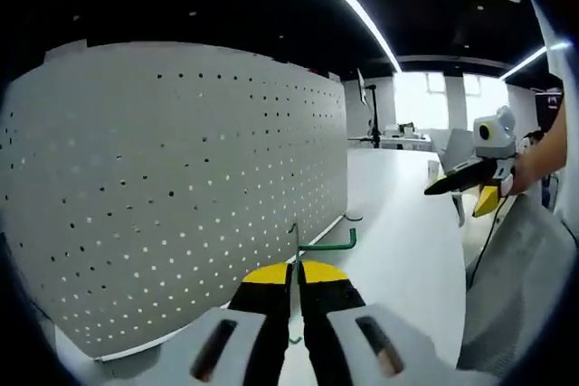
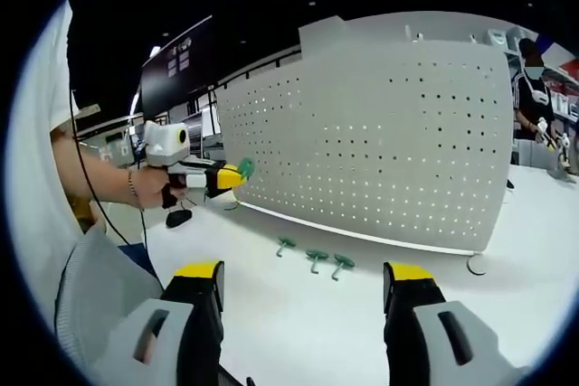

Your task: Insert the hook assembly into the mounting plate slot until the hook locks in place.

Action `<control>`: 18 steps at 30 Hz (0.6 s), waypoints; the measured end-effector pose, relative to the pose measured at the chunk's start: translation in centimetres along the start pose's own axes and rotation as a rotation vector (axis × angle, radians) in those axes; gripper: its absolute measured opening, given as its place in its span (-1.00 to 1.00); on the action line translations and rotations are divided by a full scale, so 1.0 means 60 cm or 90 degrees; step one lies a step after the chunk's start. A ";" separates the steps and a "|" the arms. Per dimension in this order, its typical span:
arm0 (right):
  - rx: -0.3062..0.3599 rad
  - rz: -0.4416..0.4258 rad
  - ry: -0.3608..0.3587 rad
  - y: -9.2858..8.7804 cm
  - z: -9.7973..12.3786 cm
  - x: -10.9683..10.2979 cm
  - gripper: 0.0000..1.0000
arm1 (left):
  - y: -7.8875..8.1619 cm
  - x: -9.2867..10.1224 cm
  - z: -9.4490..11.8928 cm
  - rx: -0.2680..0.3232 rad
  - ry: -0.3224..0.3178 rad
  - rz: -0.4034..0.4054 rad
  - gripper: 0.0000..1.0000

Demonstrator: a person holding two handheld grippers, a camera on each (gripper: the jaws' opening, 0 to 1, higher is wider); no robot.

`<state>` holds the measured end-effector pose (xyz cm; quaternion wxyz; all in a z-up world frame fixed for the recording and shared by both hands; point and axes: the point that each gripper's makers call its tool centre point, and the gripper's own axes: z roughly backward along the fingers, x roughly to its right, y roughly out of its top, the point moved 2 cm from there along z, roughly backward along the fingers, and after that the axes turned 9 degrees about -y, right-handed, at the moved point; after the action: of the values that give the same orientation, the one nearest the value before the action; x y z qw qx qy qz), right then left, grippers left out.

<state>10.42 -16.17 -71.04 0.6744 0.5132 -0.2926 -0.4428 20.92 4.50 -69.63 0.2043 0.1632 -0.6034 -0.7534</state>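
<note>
Green hook (image 1: 318,245) pinched in closed left gripper (image 1: 295,282), held just off the perforated mounting plate (image 1: 181,187), above white table (image 1: 398,223). Right gripper (image 2: 304,288) jaws wide apart, nothing between. Three spare green hooks (image 2: 315,260) on table near plate base.

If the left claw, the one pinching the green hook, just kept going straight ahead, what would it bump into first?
Probably the white table, which stretches ahead of the left claw and its green hook. The pegboard panel runs alongside, off the straight line. Depth is hard to judge here.
</note>
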 end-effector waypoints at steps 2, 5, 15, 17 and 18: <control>0.000 0.000 0.001 0.000 0.000 -0.001 0.38 | 0.008 0.003 0.004 0.012 0.008 0.009 -0.95; 0.000 -0.001 0.000 0.001 0.000 0.000 0.38 | 0.023 0.016 0.009 0.026 0.010 0.001 -0.95; 0.001 -0.005 0.004 0.001 -0.005 -0.004 0.38 | 0.053 0.026 0.033 0.101 0.052 0.058 -0.95; 0.001 -0.005 0.006 0.001 -0.006 -0.005 0.38 | 0.060 0.026 0.038 0.118 0.061 0.073 -0.95; 0.001 -0.005 0.006 0.001 -0.006 -0.005 0.38 | 0.062 0.026 0.039 0.124 0.062 0.075 -0.95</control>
<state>10.64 -15.72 -71.06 0.6741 0.5168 -0.2877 -0.4425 18.83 4.99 -65.47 0.2607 0.1827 -0.6714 -0.6693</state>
